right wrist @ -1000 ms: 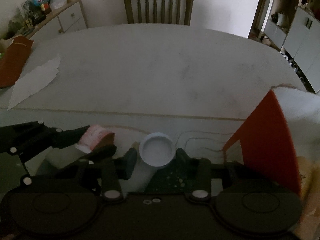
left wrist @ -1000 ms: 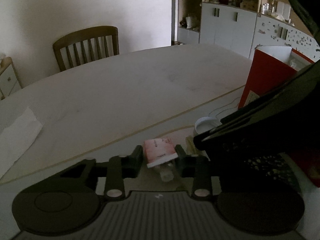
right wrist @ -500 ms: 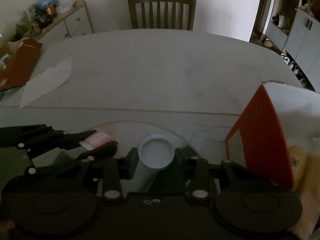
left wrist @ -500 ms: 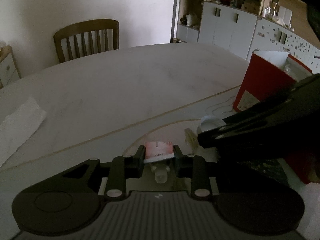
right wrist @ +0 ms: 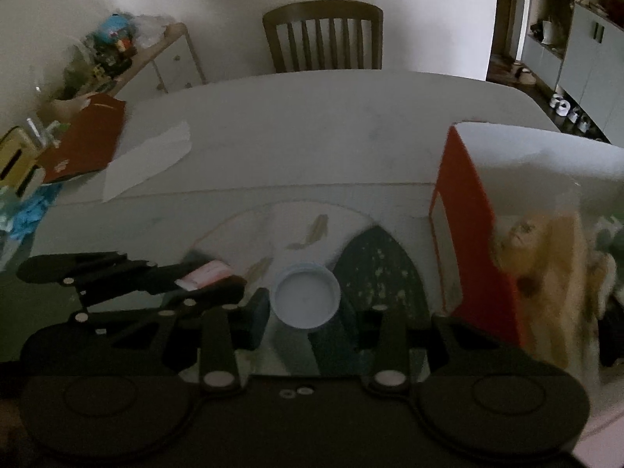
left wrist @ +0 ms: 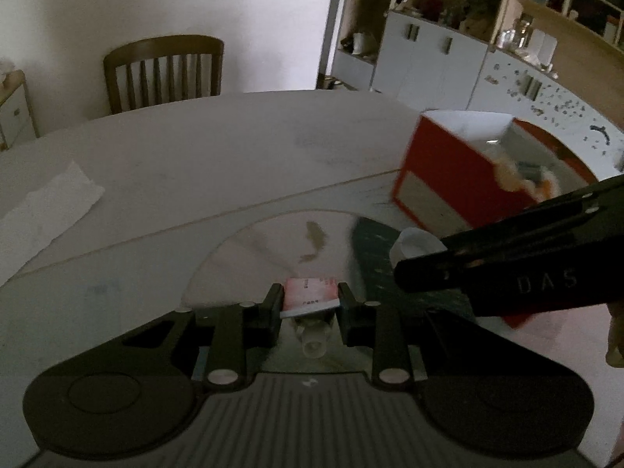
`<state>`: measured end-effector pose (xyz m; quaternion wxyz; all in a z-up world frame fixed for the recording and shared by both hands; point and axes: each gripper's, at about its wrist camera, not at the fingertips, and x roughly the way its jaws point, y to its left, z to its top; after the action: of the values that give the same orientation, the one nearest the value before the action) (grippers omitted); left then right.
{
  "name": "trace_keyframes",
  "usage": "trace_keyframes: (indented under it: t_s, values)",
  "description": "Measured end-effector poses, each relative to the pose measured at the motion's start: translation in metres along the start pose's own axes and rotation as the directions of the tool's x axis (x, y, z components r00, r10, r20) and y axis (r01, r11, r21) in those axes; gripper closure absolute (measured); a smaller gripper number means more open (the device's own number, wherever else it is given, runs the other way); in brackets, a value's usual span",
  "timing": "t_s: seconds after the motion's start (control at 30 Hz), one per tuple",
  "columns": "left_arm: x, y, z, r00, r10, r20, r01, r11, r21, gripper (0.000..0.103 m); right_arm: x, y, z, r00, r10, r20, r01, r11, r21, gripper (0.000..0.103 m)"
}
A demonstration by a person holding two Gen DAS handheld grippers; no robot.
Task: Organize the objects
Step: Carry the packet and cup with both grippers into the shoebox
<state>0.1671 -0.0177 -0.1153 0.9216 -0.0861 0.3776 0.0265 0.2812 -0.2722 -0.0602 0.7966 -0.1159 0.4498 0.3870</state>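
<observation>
My left gripper (left wrist: 310, 302) is shut on a small pink-and-white tube (left wrist: 310, 292), held above the table; it also shows in the right wrist view (right wrist: 202, 275). My right gripper (right wrist: 306, 306) is shut on a white-capped bottle (right wrist: 306, 299), whose cap points at the camera; its cap shows in the left wrist view (left wrist: 413, 245). A red open box (left wrist: 448, 183) stands to the right on the table, with stuffed items inside (right wrist: 542, 249). Both grippers hang side by side, left of the box.
A white oval table (right wrist: 331, 124) has a round patterned mat (right wrist: 308, 230) under the grippers. A white paper sheet (left wrist: 43, 206) lies at left. A wooden chair (right wrist: 323, 37) stands behind. A red folder (right wrist: 85, 136) and clutter sit at far left.
Both grippers have risen and pulled back with their objects held. The red box now appears farther away and more of its open top shows.
</observation>
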Motion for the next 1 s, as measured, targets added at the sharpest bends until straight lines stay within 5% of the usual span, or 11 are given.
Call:
trace_keyframes:
  t_s: [0.5,1.0]
  values:
    - [-0.065,-0.063,0.003,0.997,-0.048,0.066,0.045,0.998,0.047,0.076,-0.08,-0.018,-0.031,0.996,0.001,0.086,0.0,1.0,-0.017,0.065]
    - [-0.06,-0.151,0.028,0.992,-0.072,0.108,0.061,0.993,0.098,0.076,-0.121,-0.098,-0.045,0.991,0.002,0.136,-0.001,1.0,-0.007,0.065]
